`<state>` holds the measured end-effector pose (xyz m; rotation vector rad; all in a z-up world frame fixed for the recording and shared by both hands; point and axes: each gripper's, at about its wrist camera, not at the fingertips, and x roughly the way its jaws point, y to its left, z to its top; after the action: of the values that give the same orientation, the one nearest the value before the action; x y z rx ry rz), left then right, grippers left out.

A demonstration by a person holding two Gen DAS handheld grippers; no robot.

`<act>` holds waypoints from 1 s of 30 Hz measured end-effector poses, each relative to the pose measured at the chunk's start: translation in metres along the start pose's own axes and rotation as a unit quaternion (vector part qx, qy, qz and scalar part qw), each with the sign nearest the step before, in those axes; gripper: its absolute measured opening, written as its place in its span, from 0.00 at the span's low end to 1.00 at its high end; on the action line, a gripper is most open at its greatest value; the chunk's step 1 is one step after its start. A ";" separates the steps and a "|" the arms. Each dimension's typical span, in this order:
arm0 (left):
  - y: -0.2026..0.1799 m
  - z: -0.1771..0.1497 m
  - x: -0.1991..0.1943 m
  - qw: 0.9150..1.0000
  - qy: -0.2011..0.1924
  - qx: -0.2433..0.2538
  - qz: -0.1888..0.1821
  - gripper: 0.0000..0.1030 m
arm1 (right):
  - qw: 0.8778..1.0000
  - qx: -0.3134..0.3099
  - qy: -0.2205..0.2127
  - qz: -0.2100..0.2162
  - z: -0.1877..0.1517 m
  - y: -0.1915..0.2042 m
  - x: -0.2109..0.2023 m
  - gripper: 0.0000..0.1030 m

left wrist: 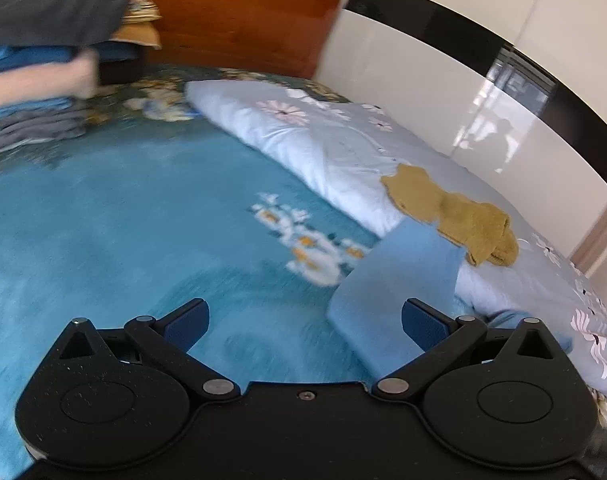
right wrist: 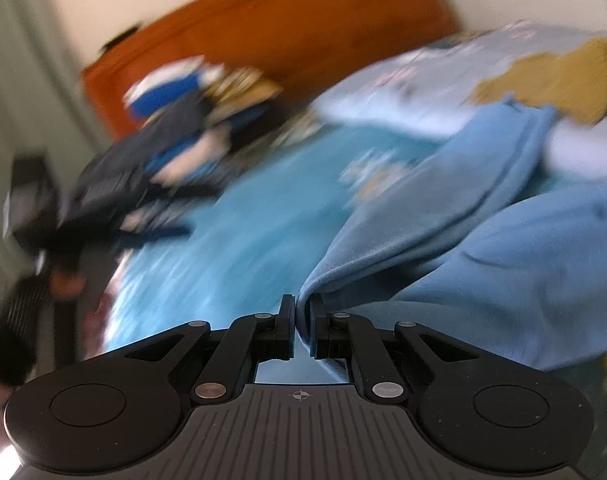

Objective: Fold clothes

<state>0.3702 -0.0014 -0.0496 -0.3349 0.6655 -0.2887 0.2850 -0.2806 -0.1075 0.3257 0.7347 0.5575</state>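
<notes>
The light-blue garment is pinched at an edge in our right gripper, whose jaws stand nearly closed with a fold of the cloth between them; from there the fabric rises up and to the right, toward the pale floral duvet at the bed's far side. Its long axis, as far as the blurred right wrist view lets us judge, runs from the jaws up toward the mustard-yellow garment that lies on that duvet. Our left gripper hangs above the teal floral bedspread with its jaws wide apart and nothing in them; in its view the blue cloth lies ahead and to the right, just off the right jaw, so we judge that the left hand would have to travel rightward to take a second edge. The left wrist view shows the blue piece as a flat panel resting partly on the bedspread and partly against the duvet, with the mustard piece overlapping its far end; it does not show the right gripper's hold. The right wrist view shows that hold and the cloth's bunched folds, and it shows the pile of clothes by the wooden headboard more wholly. Whether the pile is neatly folded we cannot tell through the blur.
</notes>
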 end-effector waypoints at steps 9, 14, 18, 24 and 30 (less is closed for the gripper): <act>0.002 -0.034 -0.060 1.000 0.010 0.016 0.009 0.99 | 0.993 0.042 0.074 0.083 -0.089 0.086 -0.012 0.06; -0.015 -0.048 -0.059 0.999 0.028 0.036 -0.005 0.99 | 0.993 0.026 0.096 0.069 -0.104 0.105 -0.024 0.09; -0.035 -0.053 -0.052 0.996 0.039 0.071 -0.021 0.99 | 0.996 0.041 0.068 0.046 -0.088 0.085 -0.075 0.33; -0.064 -0.065 -0.026 0.990 0.069 0.117 -0.033 0.99 | 0.984 0.130 -0.045 -0.112 -0.063 0.016 -0.158 0.38; -0.088 -0.086 -0.009 0.986 0.068 0.149 -0.023 0.99 | 0.959 0.207 -0.113 -0.154 -0.036 -0.027 -0.170 0.38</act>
<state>0.2949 -0.0963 -0.0733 -0.0439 0.7386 -0.4520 0.1660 -0.3979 -0.0536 0.6395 0.6592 0.0617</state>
